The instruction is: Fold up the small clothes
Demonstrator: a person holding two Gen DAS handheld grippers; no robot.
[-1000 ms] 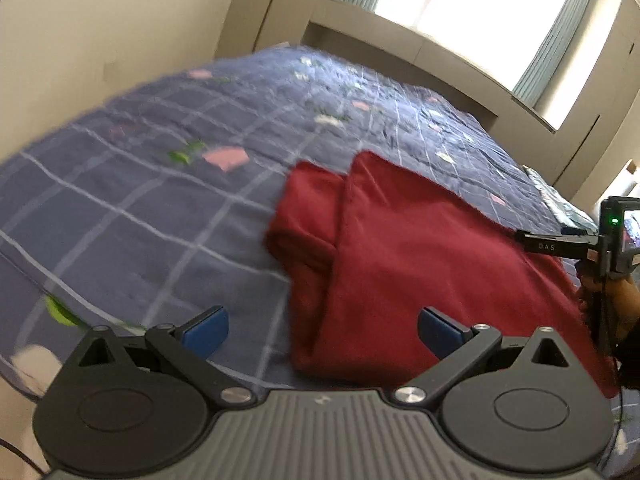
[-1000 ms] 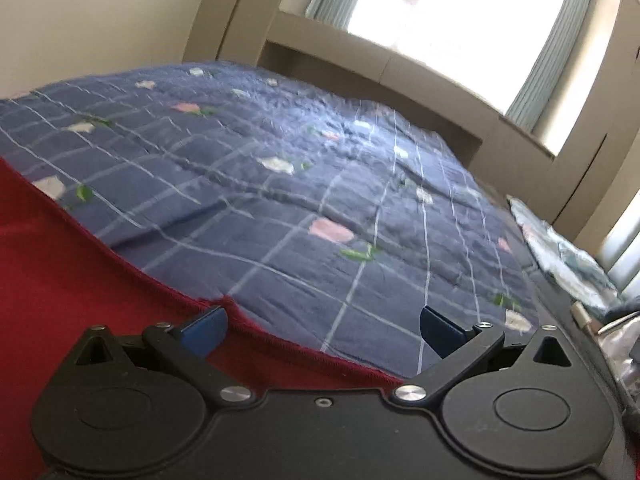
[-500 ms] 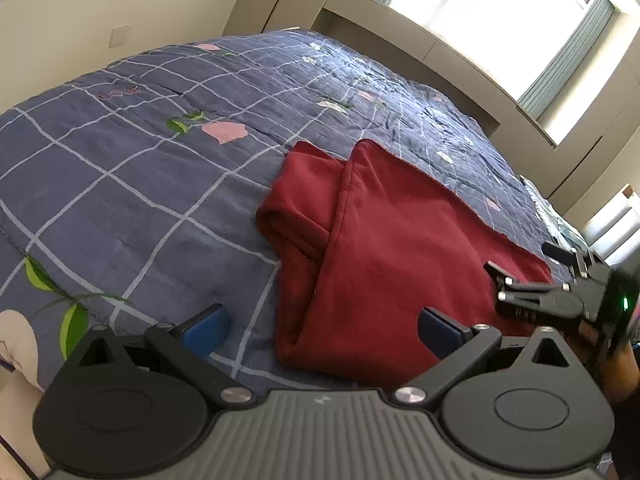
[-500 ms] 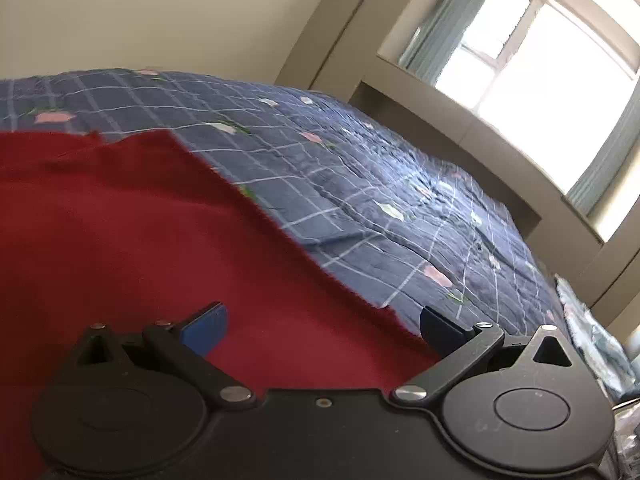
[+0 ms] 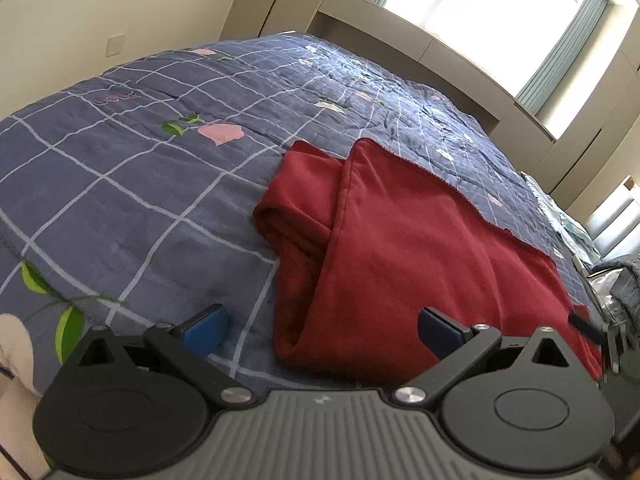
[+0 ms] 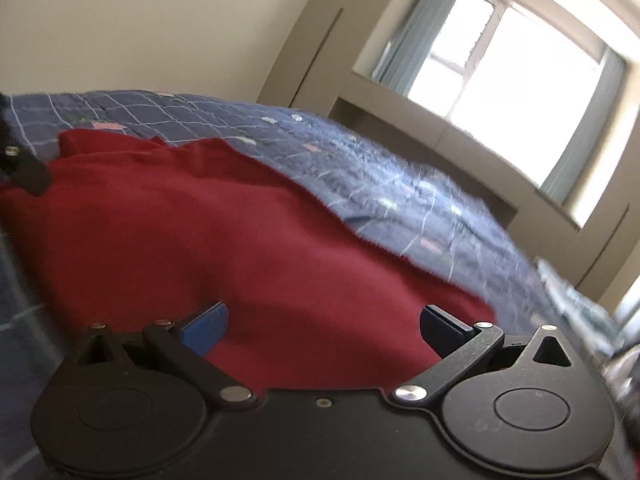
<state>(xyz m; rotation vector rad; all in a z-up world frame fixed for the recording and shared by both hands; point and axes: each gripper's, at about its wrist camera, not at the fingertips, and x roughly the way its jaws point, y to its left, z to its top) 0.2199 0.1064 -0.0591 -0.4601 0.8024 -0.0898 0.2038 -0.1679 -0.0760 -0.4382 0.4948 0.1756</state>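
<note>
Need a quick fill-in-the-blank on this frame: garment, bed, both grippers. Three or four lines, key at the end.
1. The garment lying on the quilt is ____ in colour.
2. The left gripper is ____, holding nothing.
3. The right gripper has its jaws ____ above the garment.
4. The quilt is blue with a grid of ____ lines.

Missing words: red; open; open; white

A dark red garment [image 5: 408,248] lies on a navy, white-checked quilt [image 5: 132,184] with pink flowers.
</note>
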